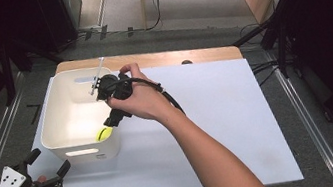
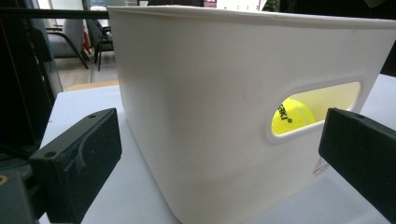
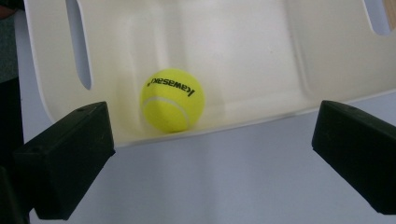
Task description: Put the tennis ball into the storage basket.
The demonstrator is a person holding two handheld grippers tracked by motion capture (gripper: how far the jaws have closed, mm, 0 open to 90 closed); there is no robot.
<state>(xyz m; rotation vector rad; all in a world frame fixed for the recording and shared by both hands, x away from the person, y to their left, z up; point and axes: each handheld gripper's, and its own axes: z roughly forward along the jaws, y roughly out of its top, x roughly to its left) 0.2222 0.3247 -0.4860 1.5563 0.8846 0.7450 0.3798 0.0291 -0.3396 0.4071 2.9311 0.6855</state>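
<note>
Ball [image 3: 172,100] lies in the white bin [image 1: 51,112], near its front wall, released. Right gripper [image 1: 112,120] hovers above, jaws spread and empty. Left gripper [image 1: 47,165] waits near-left on the worktop [image 1: 228,114], jaws spread; next comes lifting clear.

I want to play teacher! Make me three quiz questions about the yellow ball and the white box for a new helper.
1. True or false: the tennis ball lies inside the white box.
2. What is between the right gripper's fingers? A) the ball B) nothing C) a cup
3. Which gripper sits low on the table near the box's front handle hole?

Key:
1. True; it rests on the box floor by the near wall.
2. B; the fingers stand wide apart above the ball.
3. The left gripper, its fingers open and empty.
</note>
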